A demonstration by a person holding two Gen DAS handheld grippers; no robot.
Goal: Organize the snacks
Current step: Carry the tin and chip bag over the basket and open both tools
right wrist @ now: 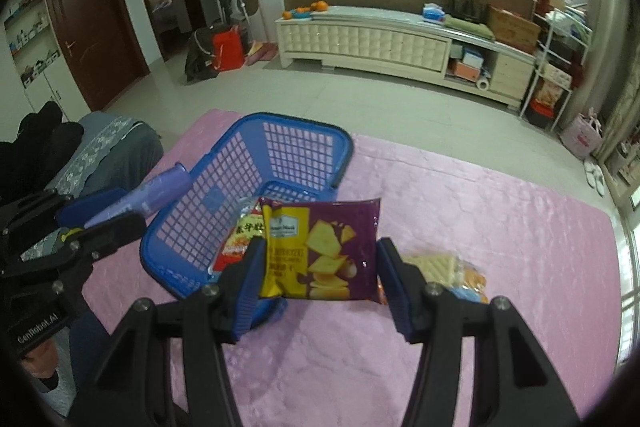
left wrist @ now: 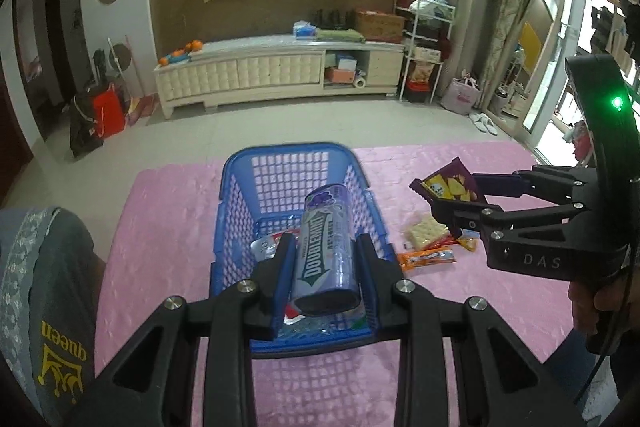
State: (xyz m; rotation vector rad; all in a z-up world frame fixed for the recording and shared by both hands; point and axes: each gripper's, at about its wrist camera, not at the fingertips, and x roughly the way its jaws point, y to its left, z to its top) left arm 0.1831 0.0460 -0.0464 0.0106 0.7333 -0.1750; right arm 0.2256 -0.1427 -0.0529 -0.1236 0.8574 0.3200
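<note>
A: Spreading across the lower half of both views was the pink mat (left wrist: 460, 307), and on it stood the blue basket (left wrist: 240, 163), the biggest of the task's things. Where did it lie from each claw?

B: In the left wrist view it sat dead centre, directly under and ahead of the left gripper (left wrist: 322, 267). In the right wrist view it lay to the left of centre, so the right gripper (right wrist: 320, 267) was off beside its near corner, not over it.

A: And what were they pinching?

B: The left one was clamped on the Doublemint canister (left wrist: 324, 251). Its long axis ran straight along the fingers, pointing into the basket's length, with the dark cap end toward the camera. The right one held the purple cracker bag (right wrist: 324, 251) by its two side edges, flat face to the camera.

A: So which hand looked nearer to dropping?

B: The left, I'd judge; its canister already hung above the packets (left wrist: 264, 247) inside. The right would need to swing toward the frame's left first.

A: Anything left outside?

B: A few small snacks, a wafer pack (left wrist: 426, 229) and an orange bar (left wrist: 428, 259), lay on the mat just right of the basket.
</note>
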